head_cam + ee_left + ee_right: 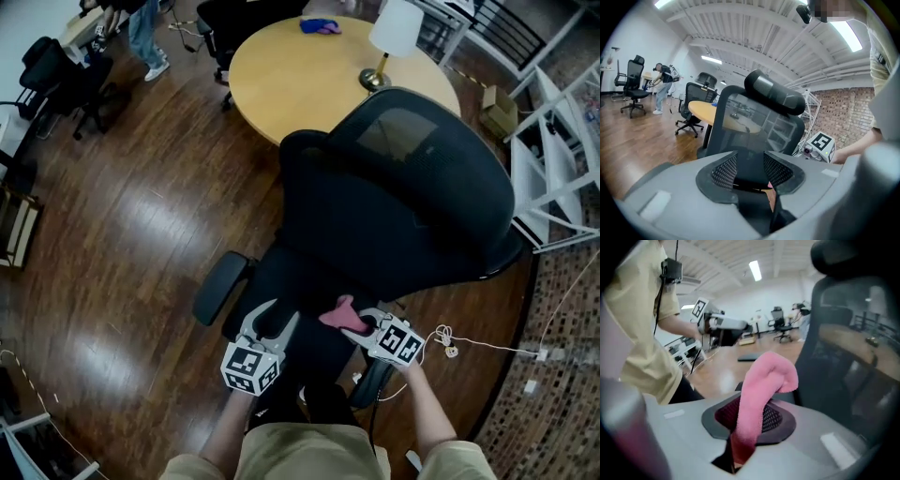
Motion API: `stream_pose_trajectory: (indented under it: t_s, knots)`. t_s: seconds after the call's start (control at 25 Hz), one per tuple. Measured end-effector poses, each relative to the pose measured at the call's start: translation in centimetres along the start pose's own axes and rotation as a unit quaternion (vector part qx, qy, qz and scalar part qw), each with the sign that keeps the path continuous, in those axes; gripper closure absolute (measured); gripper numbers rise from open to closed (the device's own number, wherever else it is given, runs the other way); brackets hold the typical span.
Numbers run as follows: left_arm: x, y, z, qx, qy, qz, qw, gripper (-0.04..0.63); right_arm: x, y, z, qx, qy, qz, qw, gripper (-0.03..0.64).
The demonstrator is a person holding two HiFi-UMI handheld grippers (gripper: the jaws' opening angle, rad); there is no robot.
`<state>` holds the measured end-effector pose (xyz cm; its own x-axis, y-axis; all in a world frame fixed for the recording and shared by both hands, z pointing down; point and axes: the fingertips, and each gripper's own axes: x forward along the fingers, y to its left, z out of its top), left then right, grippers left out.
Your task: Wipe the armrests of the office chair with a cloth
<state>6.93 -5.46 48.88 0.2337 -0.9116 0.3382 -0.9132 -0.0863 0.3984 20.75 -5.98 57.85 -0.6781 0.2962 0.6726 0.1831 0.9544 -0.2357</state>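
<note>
right tongs [361, 323]: closed on folded pink terry cloth [339, 314]
left tongs [750, 173]: parted, nothing held
advice: cloth is best pressed flat along black padded armrest [220, 286]

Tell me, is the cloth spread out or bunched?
Bunched. The cloth is pinched between the jaws of the right gripper and curls over in a thick pink fold above them, not spread flat.
</note>
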Motion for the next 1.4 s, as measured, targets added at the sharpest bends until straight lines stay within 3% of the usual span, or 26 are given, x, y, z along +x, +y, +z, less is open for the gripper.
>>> stream_pose_trajectory:
  t_s: [0.08,0.16,0.32,0.56,0.76,0.84,1.0,1.12,1.28,1.4]
  knots:
    - [-0.2,-0.5,2.6,0.023,-0.014,-0.011,0.9996,0.446,-2.5,-0.6,3.4,0.029,-0.063,-0.059,0.996,0.549]
    - [-0.5,-1.3,5.1,0.044,-0.024,-0.027,0.9984,0.446,-5.4,-0.9,6.4,0.022,-0.102,-0.117,0.988,0.549]
    - [-1.6,-5.1,8.7,0.069,-0.041,-0.068,0.9944,0.430,-13.1,1.1,10.2,0.014,-0.177,-0.212,0.961,0.549]
    - [-2.3,-9.8,13.2,0.103,-0.076,-0.115,0.9851,0.422,-18.3,3.6,9.7,0.042,-0.193,-0.292,0.936,0.548]
    - [-1.4,-11.8,15.1,0.125,-0.087,-0.142,0.9780,0.420,-21.5,3.4,12.3,0.084,-0.299,-0.368,0.876,0.548]
    - [-1.3,-12.5,15.6,0.142,-0.095,-0.149,0.9741,0.420,-22.3,3.7,13.6,0.081,-0.320,-0.391,0.859,0.548]
    - [-1.9,-13.7,17.0,0.173,-0.118,-0.155,0.9653,0.408,-23.6,4.8,14.6,0.080,-0.330,-0.427,0.838,0.546]
    - [-2.6,-14.4,18.0,0.179,-0.133,-0.161,0.9613,0.407,-24.2,5.6,14.4,0.086,-0.332,-0.443,0.828,0.546]
    - [-3.7,-15.3,18.4,0.217,-0.141,-0.149,0.9544,0.407,-25.2,6.2,13.7,0.091,-0.332,-0.458,0.820,0.546]
    - [-4.6,-16.3,18.1,0.208,-0.137,-0.144,0.9577,0.403,-26.8,6.8,12.8,0.101,-0.335,-0.473,0.809,0.546]
